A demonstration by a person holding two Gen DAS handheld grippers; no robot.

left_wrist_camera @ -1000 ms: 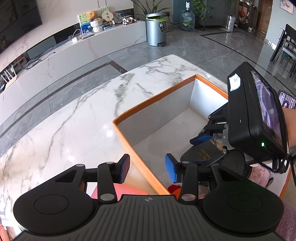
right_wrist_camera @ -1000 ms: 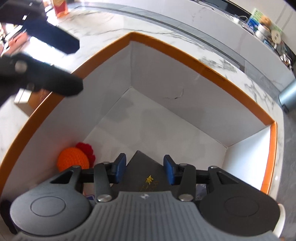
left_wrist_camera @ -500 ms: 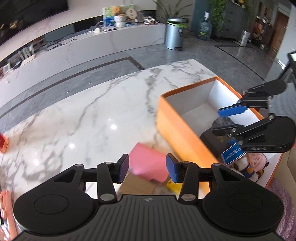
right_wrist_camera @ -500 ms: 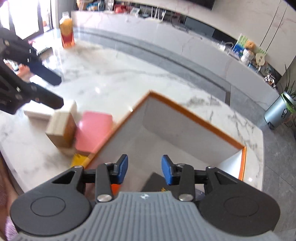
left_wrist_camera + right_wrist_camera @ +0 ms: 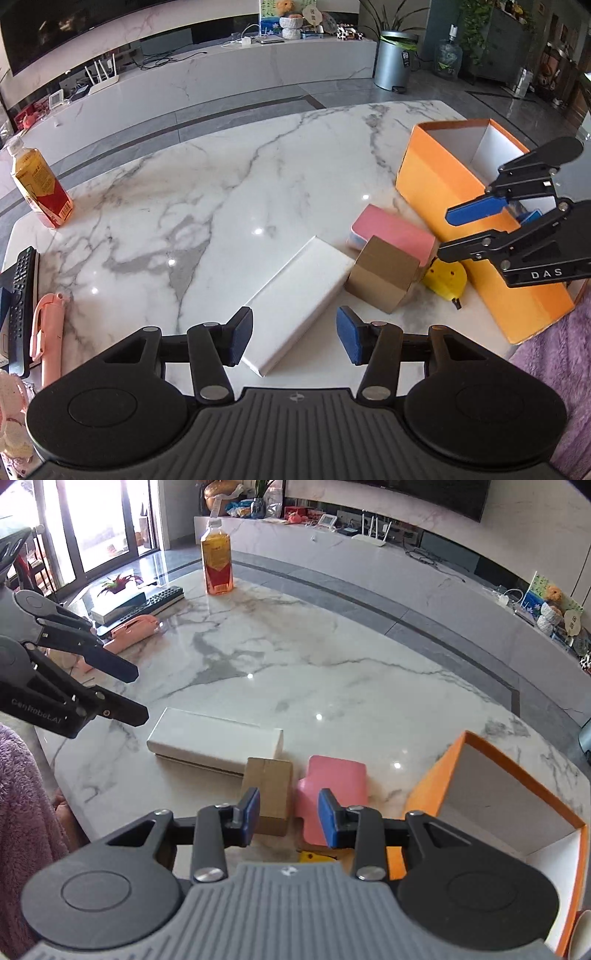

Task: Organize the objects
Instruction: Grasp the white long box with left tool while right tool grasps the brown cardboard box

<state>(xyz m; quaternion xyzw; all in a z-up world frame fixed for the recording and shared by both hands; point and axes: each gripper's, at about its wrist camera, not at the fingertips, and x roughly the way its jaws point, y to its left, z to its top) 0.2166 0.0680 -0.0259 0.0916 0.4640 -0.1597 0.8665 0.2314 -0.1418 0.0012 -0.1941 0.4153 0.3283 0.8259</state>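
The right gripper [image 5: 448, 232], seen from the left wrist, carries the white letters "DAS" on its black body. The left gripper [image 5: 142, 692], seen from the right wrist, bears faint lettering that looks like "GenRobot.AI". The bottle [image 5: 217, 563] label print is too small to read.

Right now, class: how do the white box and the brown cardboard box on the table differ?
The white box is long, flat and glossy; the brown cardboard box is short, blocky and matt. The white box lies bare; the brown cardboard box has a taped seam. Both are closed and rest on the marble table.

Bright daylight, tabletop glare, fisheye-warped edges
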